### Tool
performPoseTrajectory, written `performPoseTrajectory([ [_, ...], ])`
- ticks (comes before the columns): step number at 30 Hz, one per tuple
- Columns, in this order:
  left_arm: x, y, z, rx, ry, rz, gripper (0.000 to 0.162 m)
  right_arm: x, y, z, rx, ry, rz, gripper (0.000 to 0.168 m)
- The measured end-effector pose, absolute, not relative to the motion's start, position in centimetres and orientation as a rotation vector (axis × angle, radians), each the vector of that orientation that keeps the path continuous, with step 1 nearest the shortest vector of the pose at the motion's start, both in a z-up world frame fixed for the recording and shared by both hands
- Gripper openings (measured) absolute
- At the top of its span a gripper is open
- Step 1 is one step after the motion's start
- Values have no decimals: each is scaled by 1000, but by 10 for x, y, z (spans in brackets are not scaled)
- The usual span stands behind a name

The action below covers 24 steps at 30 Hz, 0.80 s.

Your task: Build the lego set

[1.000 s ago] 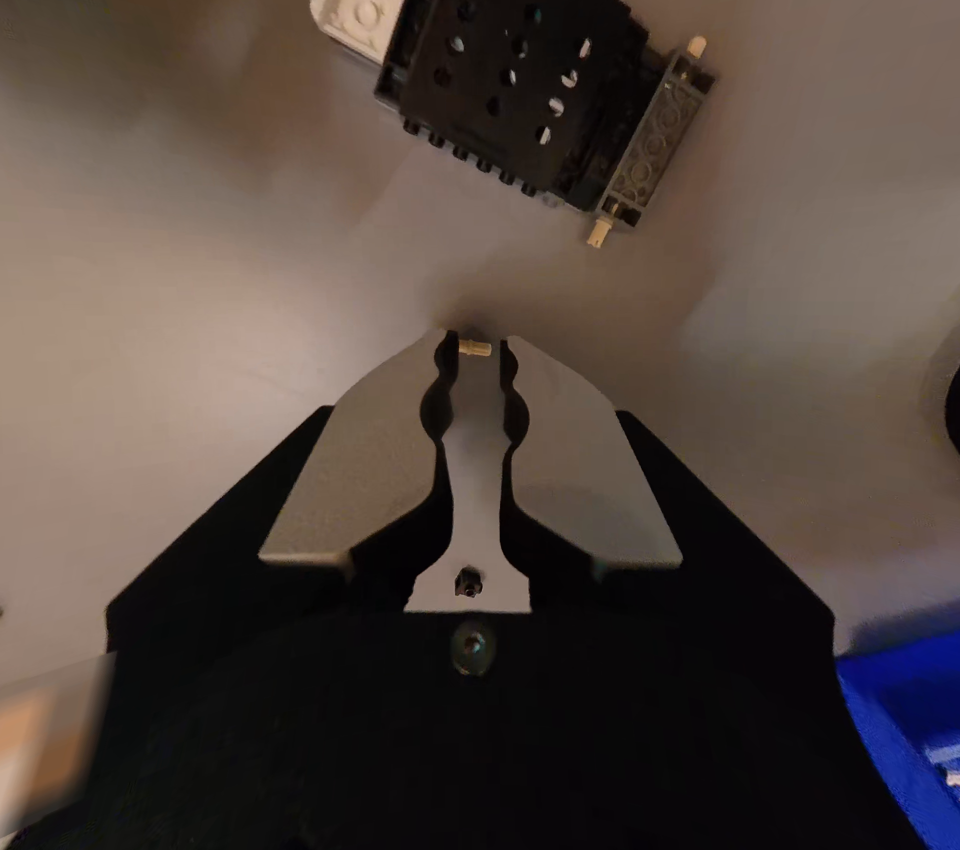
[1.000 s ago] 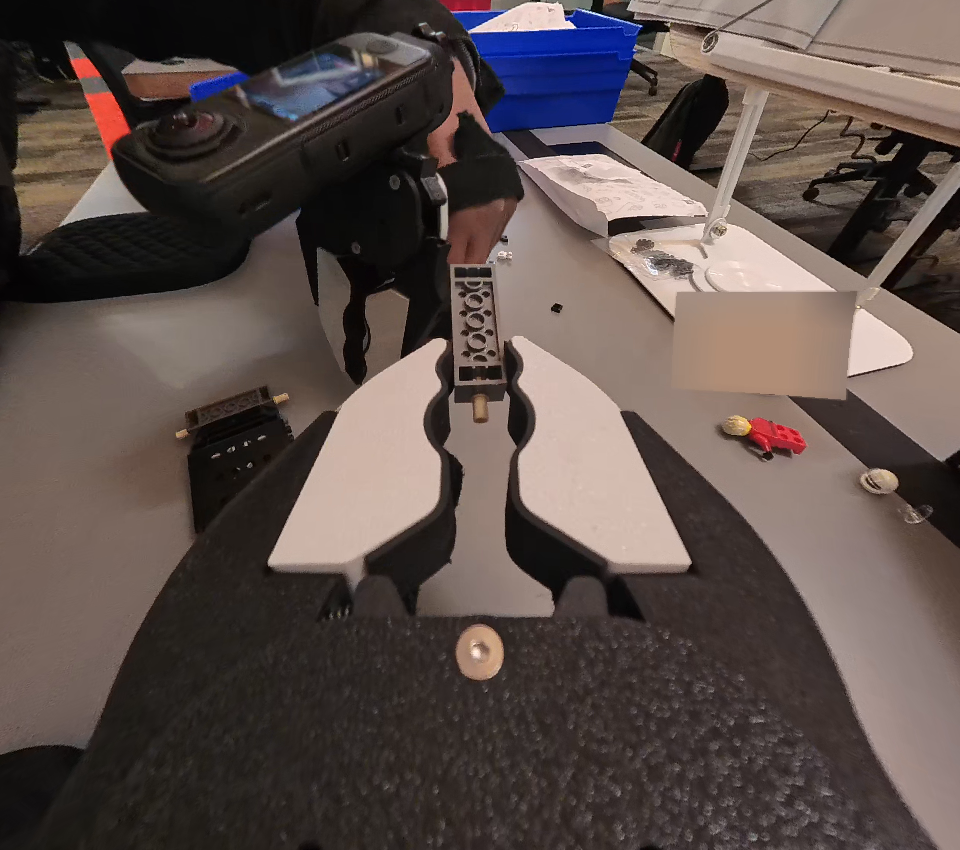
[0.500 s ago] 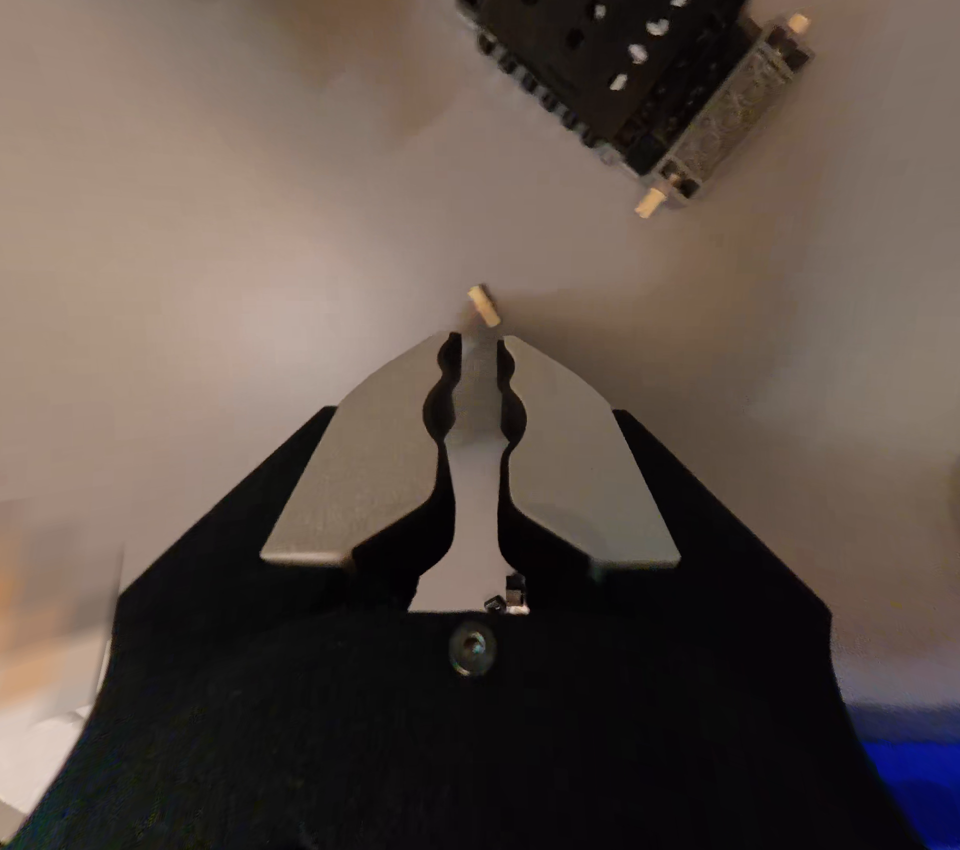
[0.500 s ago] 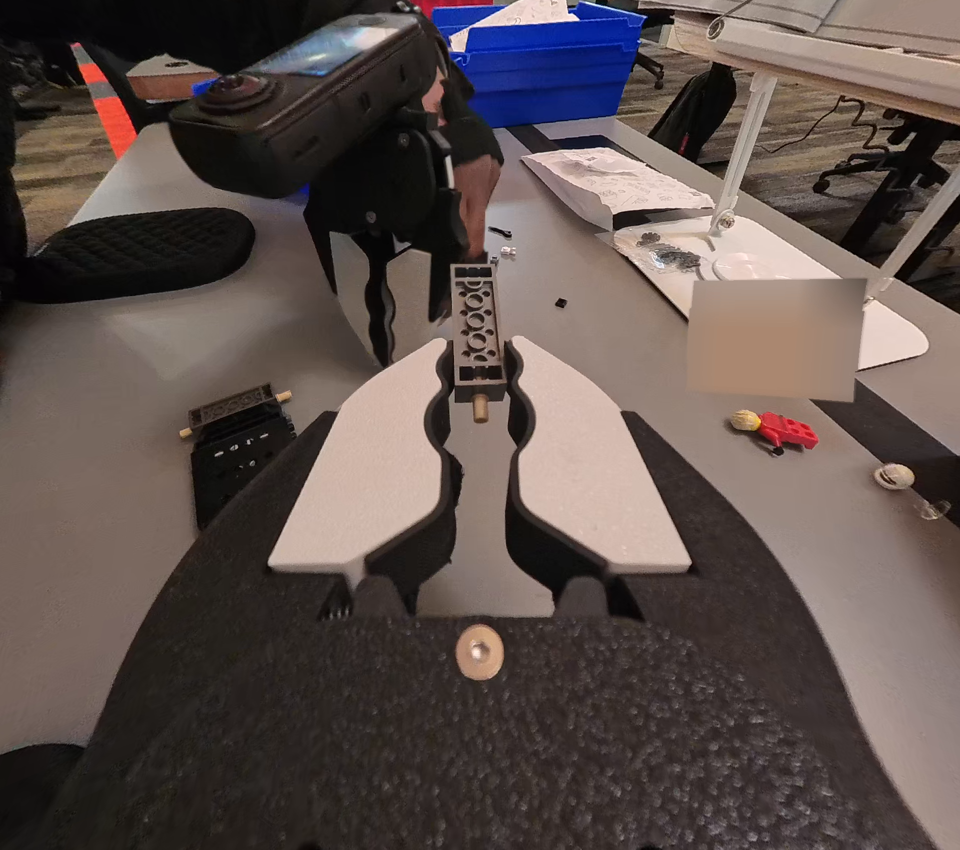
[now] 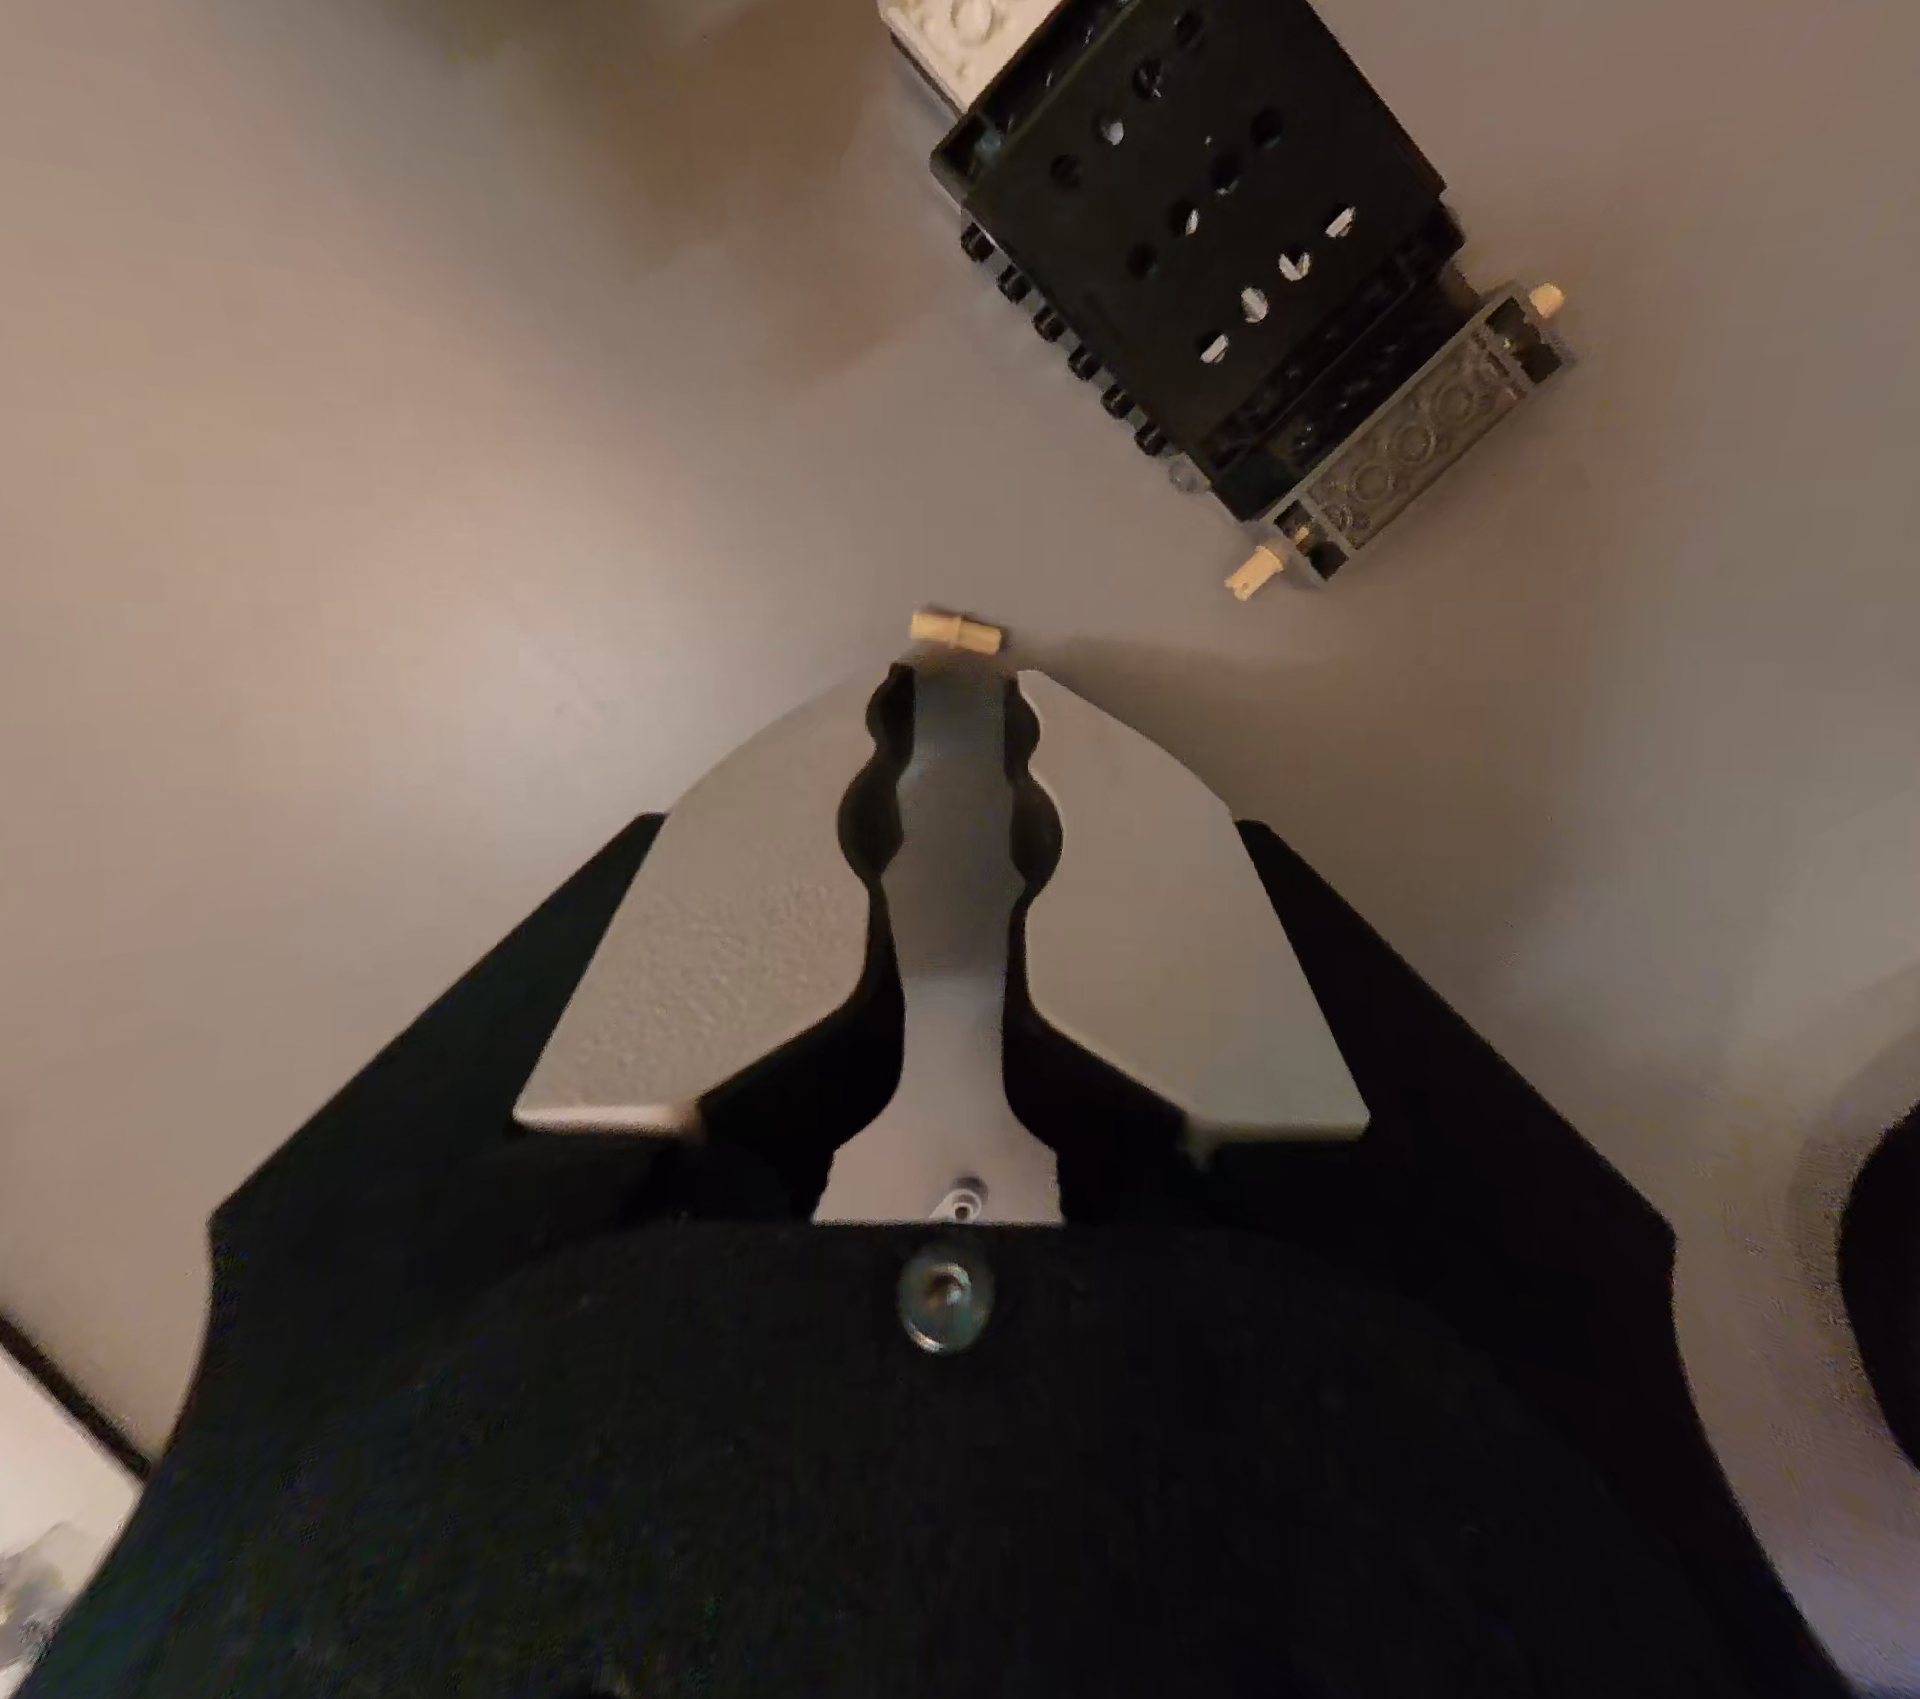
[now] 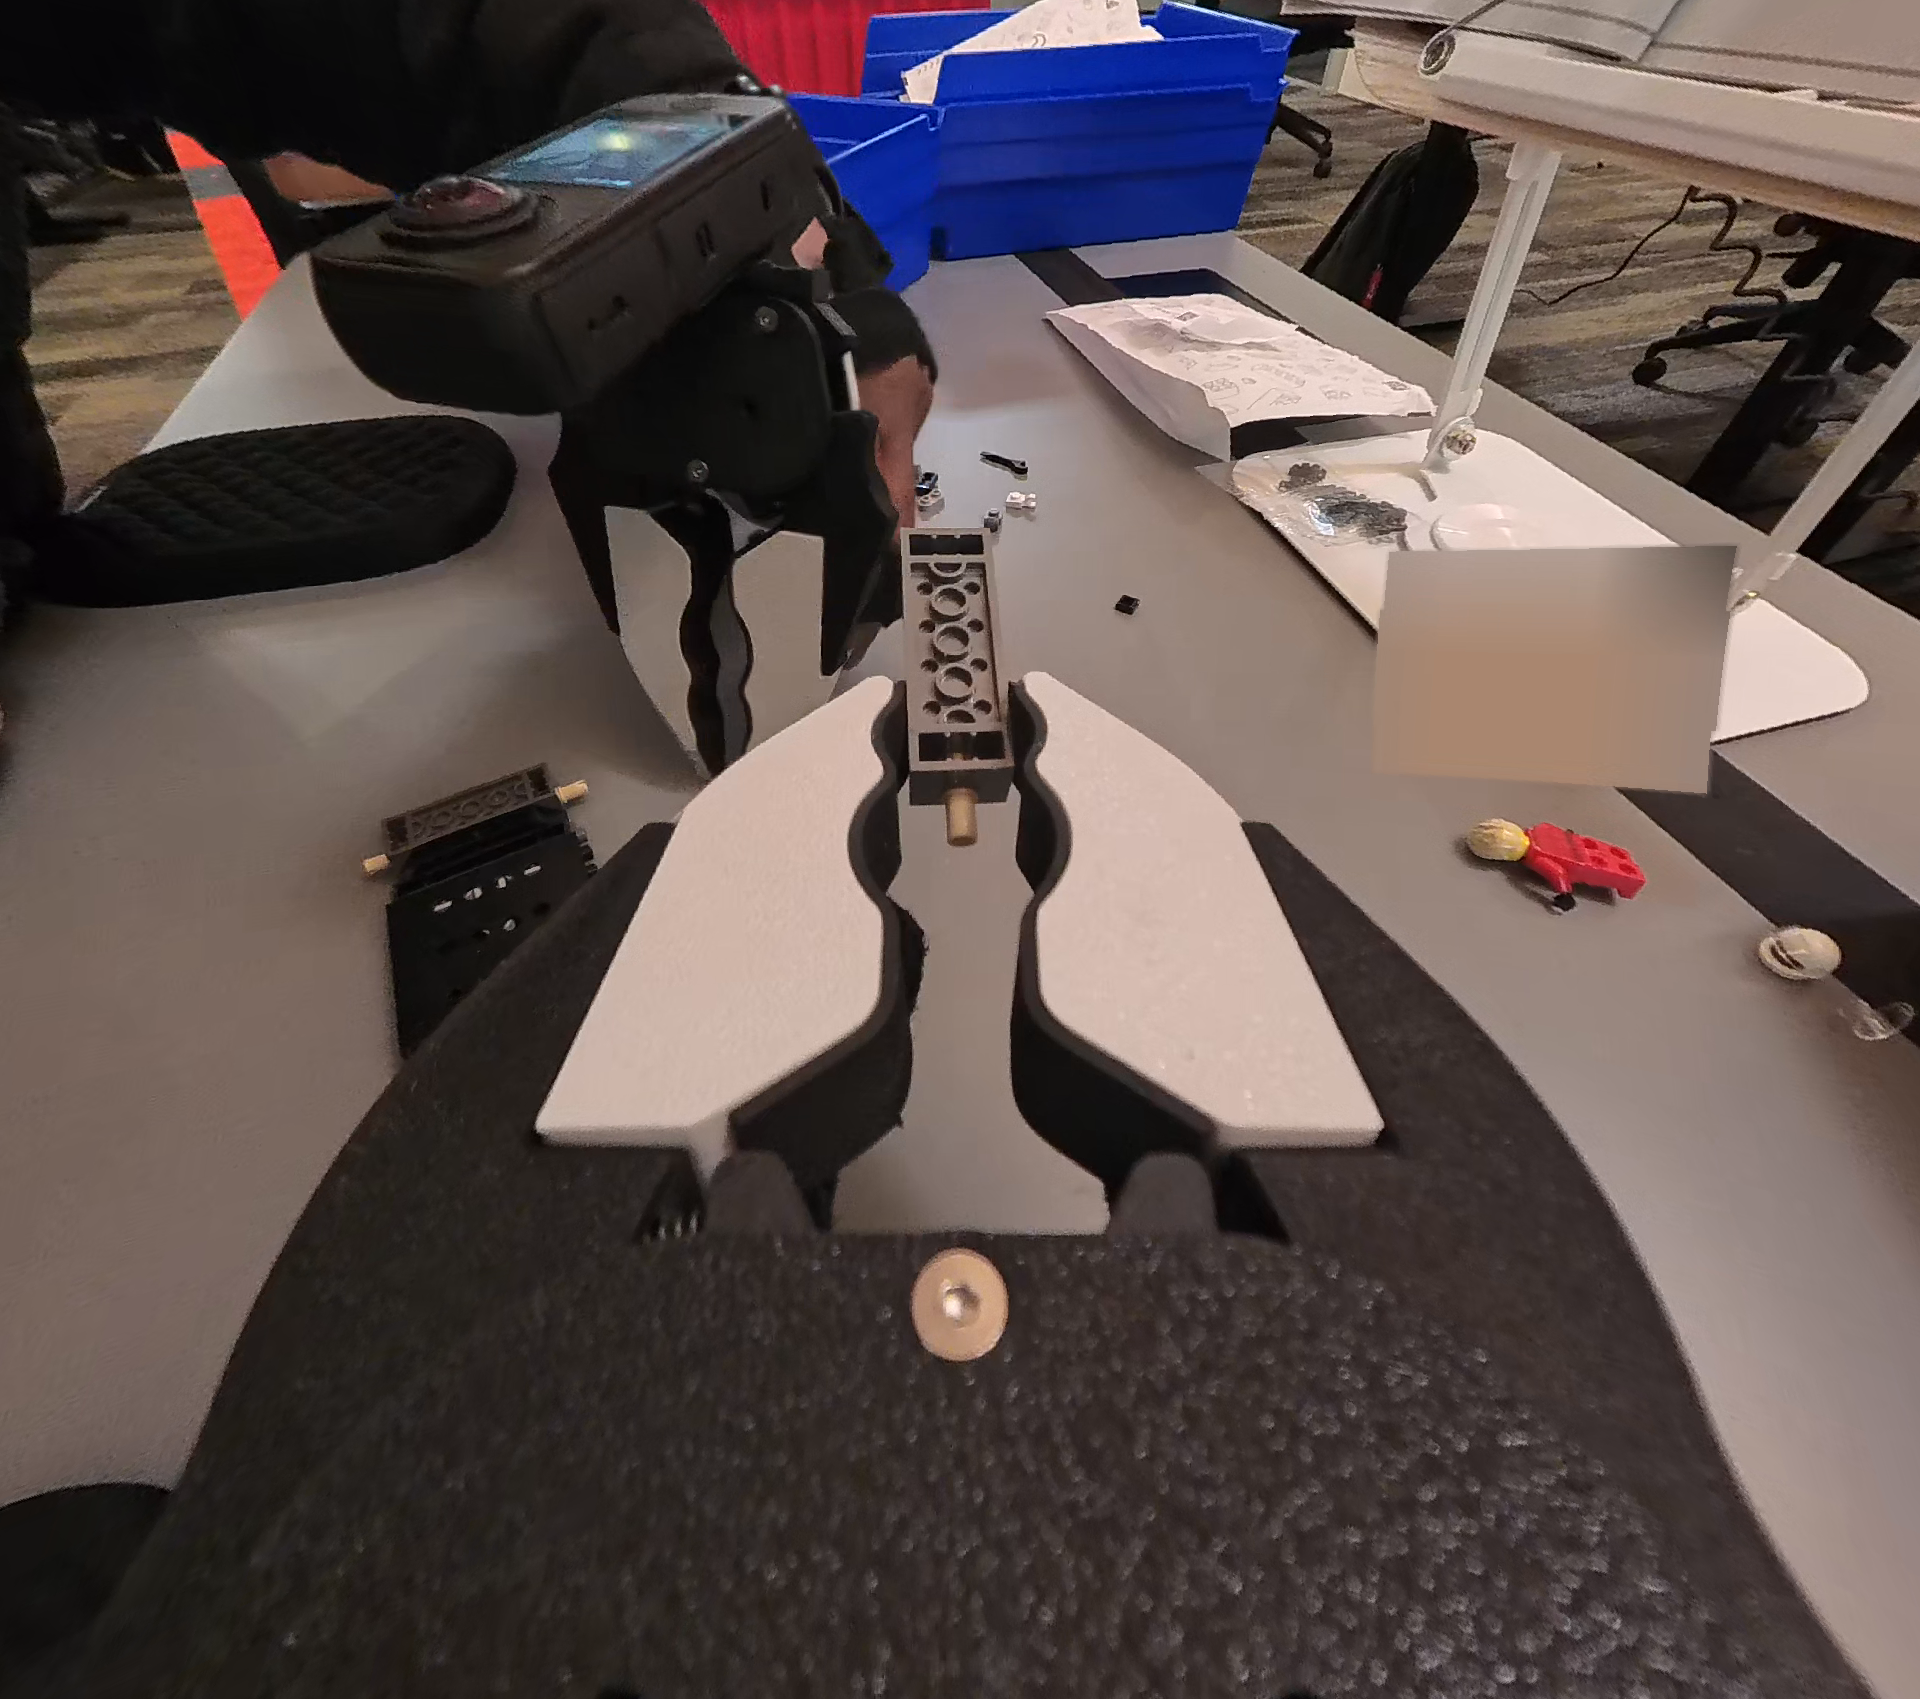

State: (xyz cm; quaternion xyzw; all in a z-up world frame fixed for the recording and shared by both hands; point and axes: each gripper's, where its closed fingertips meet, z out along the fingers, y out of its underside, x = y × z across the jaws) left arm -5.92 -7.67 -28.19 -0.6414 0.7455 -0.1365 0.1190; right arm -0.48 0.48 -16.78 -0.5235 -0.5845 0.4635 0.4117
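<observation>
I've got the grey plate [image 6: 954, 652] pinched in my right gripper [image 6: 956, 693] – fingers pressing its sides, a tan pin sticking out the near end, held up off the worktop [image 6: 1247, 714]. The black chassis build [image 5: 1195, 195] sits flat on the worktop with a white brick at one end and a grey axle plate at the other. My left gripper [image 5: 956, 673] hangs over a loose tan pin [image 5: 957, 629] – fingers slightly apart, holding nothing. A red minifigure [image 6: 1558, 860] lies off to the right.
</observation>
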Motion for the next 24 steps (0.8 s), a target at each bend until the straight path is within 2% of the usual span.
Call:
performPoseTrajectory([
  [4,-55,-71,-277,-1793,2148,-351,20,-5,4,-168,-1317,-1472,1173,17],
  [14,-36,-82,-271,-1475,2387,-378,15,-3,5,-166,-1315,-1465,1188,17],
  [20,-30,-99,-277,-1376,2518,-419,21,-3,5,-166,-1317,-1465,1201,17],
  [22,-30,-101,-281,-1378,2538,-420,18,-3,4,-167,-1317,-1468,1204,17],
  [24,-28,-102,-282,-1393,2522,-443,9,-3,4,-167,-1317,-1471,1205,17],
])
